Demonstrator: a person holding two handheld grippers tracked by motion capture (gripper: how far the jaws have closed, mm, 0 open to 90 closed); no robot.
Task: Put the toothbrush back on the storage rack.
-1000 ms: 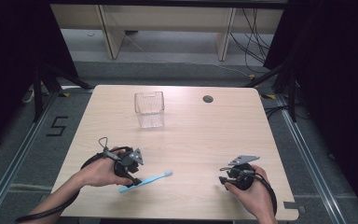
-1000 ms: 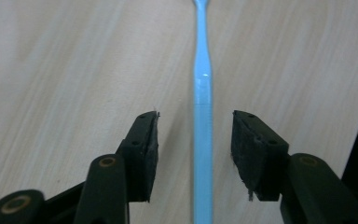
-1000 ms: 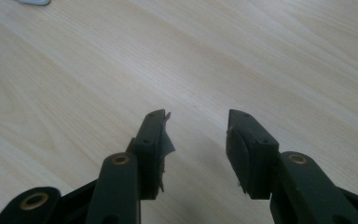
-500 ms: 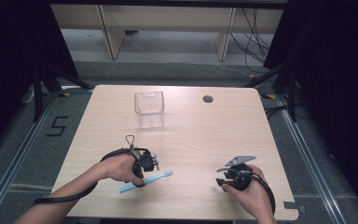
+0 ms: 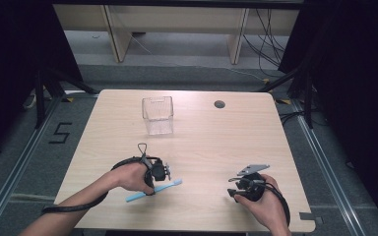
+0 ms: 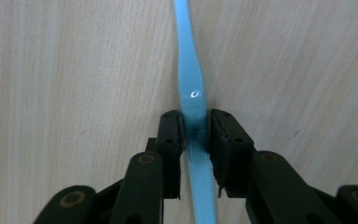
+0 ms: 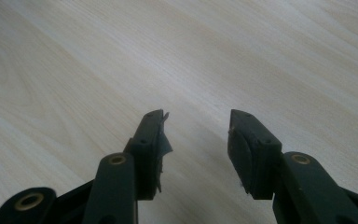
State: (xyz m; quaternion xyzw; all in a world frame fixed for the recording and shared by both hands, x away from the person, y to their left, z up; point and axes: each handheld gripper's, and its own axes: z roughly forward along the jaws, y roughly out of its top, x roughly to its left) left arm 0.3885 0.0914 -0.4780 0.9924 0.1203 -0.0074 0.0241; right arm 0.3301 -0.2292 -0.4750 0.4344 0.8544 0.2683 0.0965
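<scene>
The bench (image 5: 202, 147) carried a clear container (image 5: 158, 114) at upper centre, untouched. At lower left, the left claw (image 6: 195, 126) had just closed, clenching the blue toothbrush (image 6: 193, 100) lying flat; pickup judged ready. The right claw (image 7: 196, 123) stood released, empty.

"5" on the floor (image 5: 61, 132)

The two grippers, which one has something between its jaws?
The left gripper: its jaws pinch the blue toothbrush handle. The right gripper has bare table between its parted jaws.
</scene>
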